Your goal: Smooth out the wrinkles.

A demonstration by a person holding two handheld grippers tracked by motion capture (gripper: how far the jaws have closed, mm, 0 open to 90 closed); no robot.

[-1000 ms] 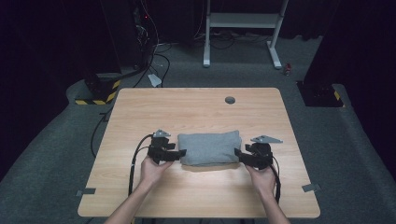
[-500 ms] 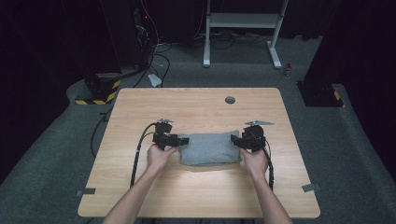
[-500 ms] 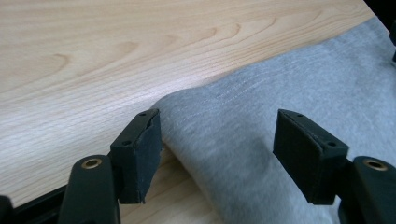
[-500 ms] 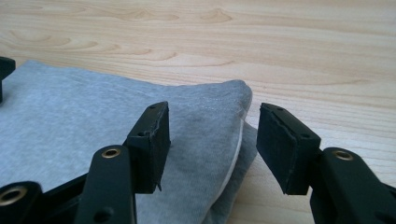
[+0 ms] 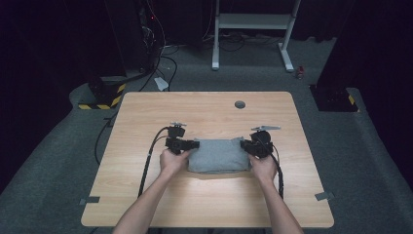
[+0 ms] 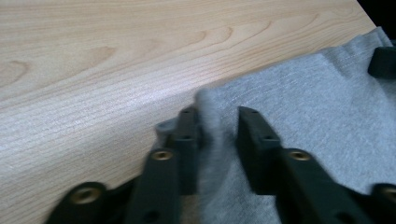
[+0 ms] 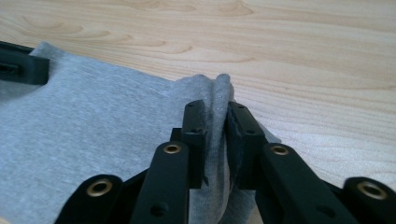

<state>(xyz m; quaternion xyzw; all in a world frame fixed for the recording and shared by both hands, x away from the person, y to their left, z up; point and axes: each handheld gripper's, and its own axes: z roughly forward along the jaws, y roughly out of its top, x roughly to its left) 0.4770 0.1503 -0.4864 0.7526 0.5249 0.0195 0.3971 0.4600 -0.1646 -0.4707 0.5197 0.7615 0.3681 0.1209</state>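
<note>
With jaws just closed, the left gripper [image 6: 217,135] and right gripper [image 7: 215,133] each pinch an end of the grey folded cloth [image 5: 215,155] mid-picture on the table [image 5: 204,204], so lift both together, evenly.

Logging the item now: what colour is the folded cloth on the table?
Plain light grey cloth, clearest in the right gripper view.
</note>
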